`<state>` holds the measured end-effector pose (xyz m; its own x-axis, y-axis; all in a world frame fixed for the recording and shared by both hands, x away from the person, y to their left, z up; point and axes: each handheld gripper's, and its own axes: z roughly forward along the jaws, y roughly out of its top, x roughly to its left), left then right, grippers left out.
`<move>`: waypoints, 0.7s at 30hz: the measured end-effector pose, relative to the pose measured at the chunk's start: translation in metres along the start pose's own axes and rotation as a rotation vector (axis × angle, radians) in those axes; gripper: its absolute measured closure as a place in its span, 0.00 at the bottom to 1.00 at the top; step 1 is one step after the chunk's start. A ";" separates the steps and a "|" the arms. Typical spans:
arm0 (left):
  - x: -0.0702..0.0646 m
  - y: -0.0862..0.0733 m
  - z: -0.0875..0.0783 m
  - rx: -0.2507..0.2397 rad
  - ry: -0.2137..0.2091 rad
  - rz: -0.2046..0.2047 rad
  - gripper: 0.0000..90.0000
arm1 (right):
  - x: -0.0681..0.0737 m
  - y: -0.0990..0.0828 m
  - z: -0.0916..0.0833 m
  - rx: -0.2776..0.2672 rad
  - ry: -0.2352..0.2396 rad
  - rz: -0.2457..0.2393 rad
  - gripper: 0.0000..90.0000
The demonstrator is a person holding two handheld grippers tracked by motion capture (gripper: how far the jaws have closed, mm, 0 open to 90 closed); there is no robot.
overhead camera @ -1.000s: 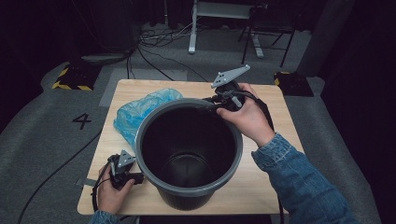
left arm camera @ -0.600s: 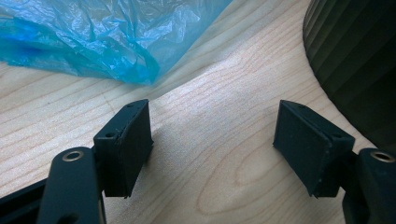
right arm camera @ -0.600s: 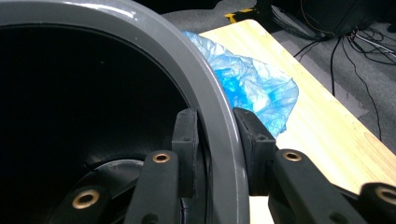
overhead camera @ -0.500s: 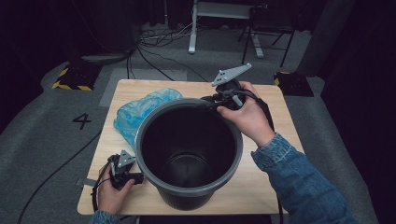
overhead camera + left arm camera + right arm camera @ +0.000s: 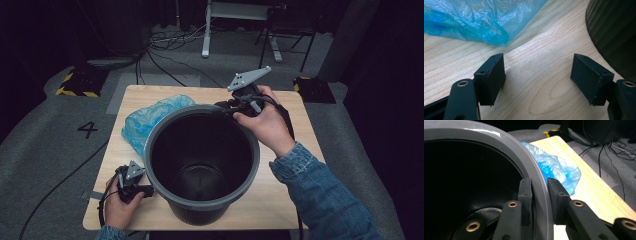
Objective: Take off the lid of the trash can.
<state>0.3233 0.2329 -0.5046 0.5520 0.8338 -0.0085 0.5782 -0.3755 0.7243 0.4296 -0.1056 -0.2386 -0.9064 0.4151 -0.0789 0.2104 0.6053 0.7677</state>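
Note:
A large dark grey bin (image 5: 200,212) stands in the middle of the wooden table (image 5: 280,200). A crumpled blue plastic bag (image 5: 147,120) lies against its far left side. My right gripper (image 5: 225,107) straddles the bin's far rim (image 5: 506,147), one pad inside and one outside. Its jaws have just been closing with the rim between them, and both pads now touch it. The bag (image 5: 556,167) lies beyond. My left gripper (image 5: 145,190) rests low on the table at the bin's near left. It stands open (image 5: 537,65) over bare wood, with the bag (image 5: 474,20) ahead and the bin wall (image 5: 614,30) to its right.
The bin takes up most of the tabletop, leaving narrow strips of wood at each side. Beyond the table lie grey carpet with a "4" mark (image 5: 87,130), loose cables (image 5: 165,40), a white stand (image 5: 207,30) and yellow-black blocks (image 5: 75,85).

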 end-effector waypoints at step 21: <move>0.000 0.000 0.000 -0.001 0.002 0.004 0.30 | -0.005 0.005 -0.021 -0.055 0.061 0.080 0.86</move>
<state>0.3234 0.2330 -0.5046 0.5528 0.8333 -0.0044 0.5759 -0.3782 0.7248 0.4278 -0.1192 -0.2205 -0.9085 0.4173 0.0214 0.2639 0.5333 0.8037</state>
